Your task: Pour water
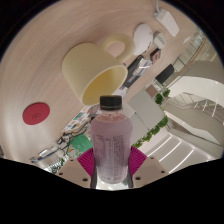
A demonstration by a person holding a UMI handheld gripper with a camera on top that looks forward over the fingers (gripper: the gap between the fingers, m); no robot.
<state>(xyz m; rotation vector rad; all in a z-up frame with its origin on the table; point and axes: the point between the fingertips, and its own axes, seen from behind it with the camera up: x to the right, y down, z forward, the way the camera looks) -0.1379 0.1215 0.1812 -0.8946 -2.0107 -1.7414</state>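
The gripper [111, 160] clenches a capped bottle [111, 140] of pinkish liquid between its pads, tilted in mid-air near a cream cup [92, 70]. With the cap [110, 100] still on, pouring appears not yet begun.

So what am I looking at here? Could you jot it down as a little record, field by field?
held item: bottle with a black cap, upright between the fingers
contents: pinkish liquid, nearly full
gripper: both pink pads press on the bottle's sides
pour target: cream cup, beyond the bottle, appears tilted with its opening facing the camera
surface: pale round table
also on the table: red disc, beside the cup
pouring: not yet begun, cap still on
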